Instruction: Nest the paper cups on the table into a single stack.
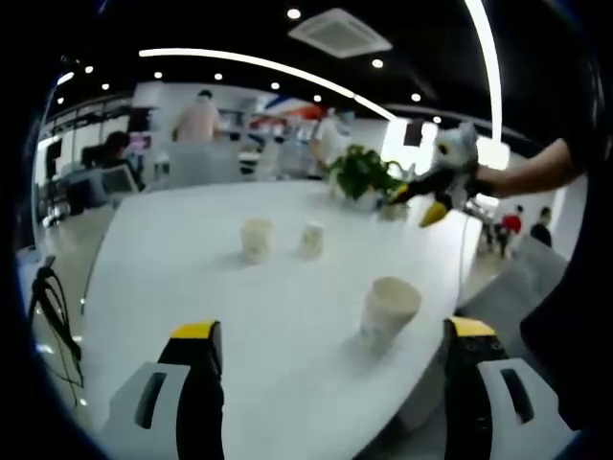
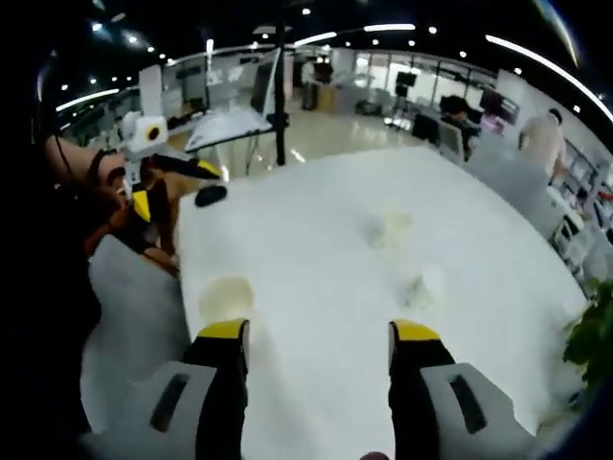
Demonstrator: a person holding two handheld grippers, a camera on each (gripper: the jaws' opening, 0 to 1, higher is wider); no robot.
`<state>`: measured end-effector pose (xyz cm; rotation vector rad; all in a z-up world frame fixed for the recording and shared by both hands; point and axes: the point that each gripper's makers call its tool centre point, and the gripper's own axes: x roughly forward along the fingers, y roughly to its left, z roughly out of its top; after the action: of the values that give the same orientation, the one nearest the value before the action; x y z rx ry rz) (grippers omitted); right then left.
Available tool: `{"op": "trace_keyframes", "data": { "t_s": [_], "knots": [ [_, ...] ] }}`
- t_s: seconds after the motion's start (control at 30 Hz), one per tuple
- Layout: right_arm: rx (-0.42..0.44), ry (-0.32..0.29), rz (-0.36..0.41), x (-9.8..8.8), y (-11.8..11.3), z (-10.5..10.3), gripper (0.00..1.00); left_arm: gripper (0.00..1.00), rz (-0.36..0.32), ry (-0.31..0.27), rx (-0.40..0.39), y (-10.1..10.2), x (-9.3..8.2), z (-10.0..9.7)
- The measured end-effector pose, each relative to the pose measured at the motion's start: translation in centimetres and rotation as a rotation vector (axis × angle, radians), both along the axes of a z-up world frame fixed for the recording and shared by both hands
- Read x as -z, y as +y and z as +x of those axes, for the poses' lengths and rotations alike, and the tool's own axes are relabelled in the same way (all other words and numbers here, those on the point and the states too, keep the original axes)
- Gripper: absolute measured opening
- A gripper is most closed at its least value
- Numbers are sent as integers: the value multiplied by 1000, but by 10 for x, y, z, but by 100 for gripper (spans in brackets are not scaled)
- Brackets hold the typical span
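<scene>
Three paper cups stand apart on the white table (image 1: 192,278). In the left gripper view, the nearest cup (image 1: 388,311) is just ahead and right of centre, and two smaller-looking cups (image 1: 256,238) (image 1: 311,240) stand side by side farther back. My left gripper (image 1: 332,331) is open and holds nothing, short of the nearest cup. My right gripper (image 1: 421,201) hangs over the far right edge. In the right gripper view, one cup (image 2: 226,297) sits by the left fingertip, and two blurred cups (image 2: 393,228) (image 2: 421,287) lie beyond. My right gripper (image 2: 319,333) is open and holds nothing. My left gripper (image 2: 158,182) shows at the left.
A potted green plant (image 1: 362,172) stands at the table's far edge. A small black object (image 2: 211,195) lies near a table corner. A black pole (image 2: 280,86) rises behind the table. People and desks fill the office behind.
</scene>
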<state>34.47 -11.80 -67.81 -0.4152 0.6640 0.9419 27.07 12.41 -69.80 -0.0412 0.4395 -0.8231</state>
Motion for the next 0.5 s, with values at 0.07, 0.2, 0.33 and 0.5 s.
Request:
{"op": "trace_keyframes", "data": {
  "t_s": [0.07,0.2,0.33,0.5],
  "knots": [
    [23,-6,-6,0,-3,4,69,94,1,0,2,1,0,-1],
    [44,-7,-11,2,-4,10,82,94,1,-3,1,2,0,-2],
    [42,-6,-20,5,-3,12,85,94,0,1,-4,5,1,-2],
    [49,-26,-31,7,-3,20,92,93,-6,4,-8,6,1,-2]
  ]
}}
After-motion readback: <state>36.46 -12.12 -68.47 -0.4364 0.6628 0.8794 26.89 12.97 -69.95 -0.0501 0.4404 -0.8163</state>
